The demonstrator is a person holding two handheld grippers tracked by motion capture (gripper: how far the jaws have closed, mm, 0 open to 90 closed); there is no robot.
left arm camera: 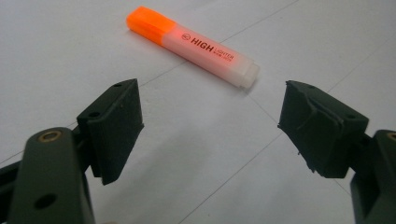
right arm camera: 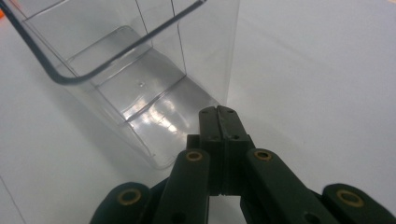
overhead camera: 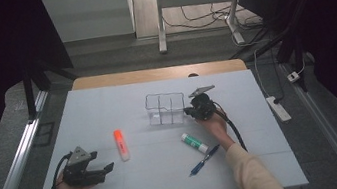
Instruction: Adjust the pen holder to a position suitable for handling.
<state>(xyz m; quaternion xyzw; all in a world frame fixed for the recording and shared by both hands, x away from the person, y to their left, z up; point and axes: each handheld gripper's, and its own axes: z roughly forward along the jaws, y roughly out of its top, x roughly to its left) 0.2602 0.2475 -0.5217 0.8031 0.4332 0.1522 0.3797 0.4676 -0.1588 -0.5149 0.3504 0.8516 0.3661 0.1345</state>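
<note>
Clear plastic organizer [overhead camera: 165, 109] stands mid-counter; our right hand-held gripper [right arm camera: 219, 114], jaws closed on nothing, touches its corner. We nudge gently, low on the wall. The left hand-held gripper [left arm camera: 210, 126] waits wide near the highlighter [left arm camera: 192, 45].

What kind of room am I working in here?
Likely a lab or office workspace set up for recording: a white-covered table, a power strip with loose cables on the grey floor, and desk legs beyond.
</note>
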